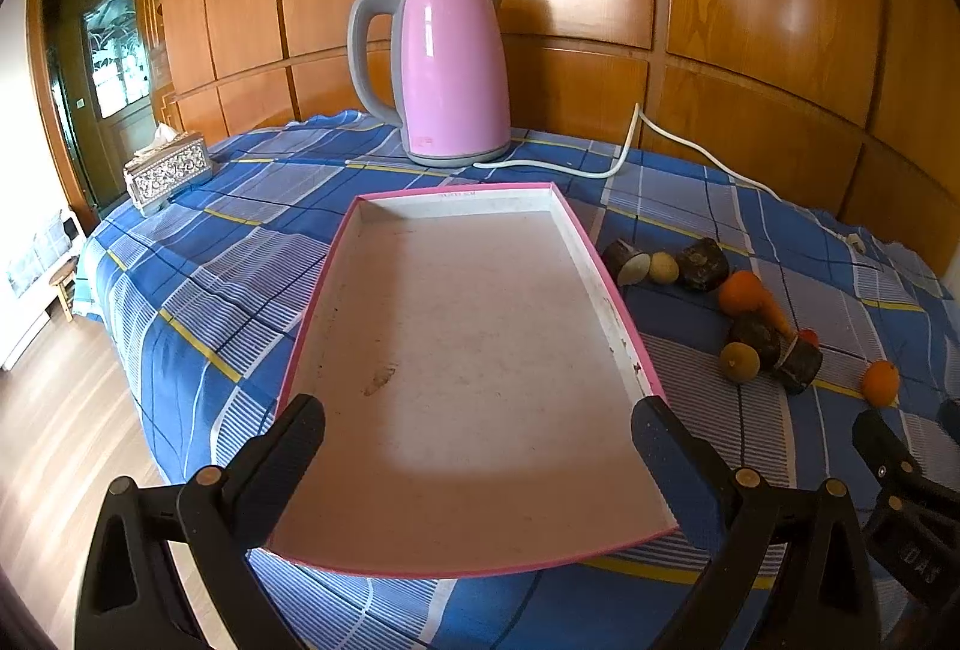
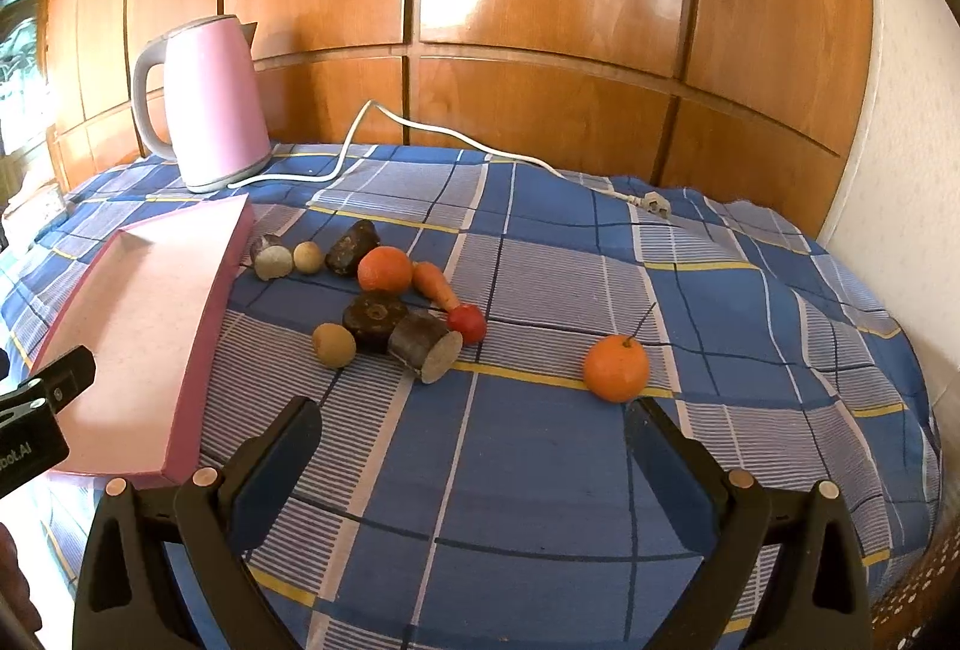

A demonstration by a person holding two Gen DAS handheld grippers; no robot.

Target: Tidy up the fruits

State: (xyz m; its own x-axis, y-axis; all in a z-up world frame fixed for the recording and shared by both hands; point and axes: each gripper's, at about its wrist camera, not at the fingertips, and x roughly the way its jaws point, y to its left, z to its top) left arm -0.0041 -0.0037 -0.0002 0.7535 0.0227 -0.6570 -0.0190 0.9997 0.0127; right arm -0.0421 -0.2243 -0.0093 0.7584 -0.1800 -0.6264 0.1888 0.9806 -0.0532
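A pink-rimmed white tray [image 1: 606, 284] lies empty on the blue checked cloth; it also shows in the right wrist view [image 2: 204, 326]. My left gripper [image 1: 477, 425] is open over its near end, holding nothing. To the tray's right lies a cluster of fruit: an orange [image 2: 384, 269], a carrot [image 2: 438, 285], a red tomato [image 2: 468, 323], several dark brown chunks [image 2: 373, 318], a cut piece [image 2: 425, 347] and small tan fruits [image 2: 333, 345]. A second orange [image 2: 616, 368] with a stem lies apart, just beyond my open, empty right gripper [image 2: 471, 425]. The cluster [image 1: 744, 302] shows in the left view too.
A pink kettle [image 1: 447, 68] stands at the back of the table, its white cord [image 2: 432, 134] and plug [image 2: 654, 201] trailing right. A patterned tissue box [image 1: 168, 173] sits at the far left. Wooden panelling rises behind. The table edge drops to the floor on the left.
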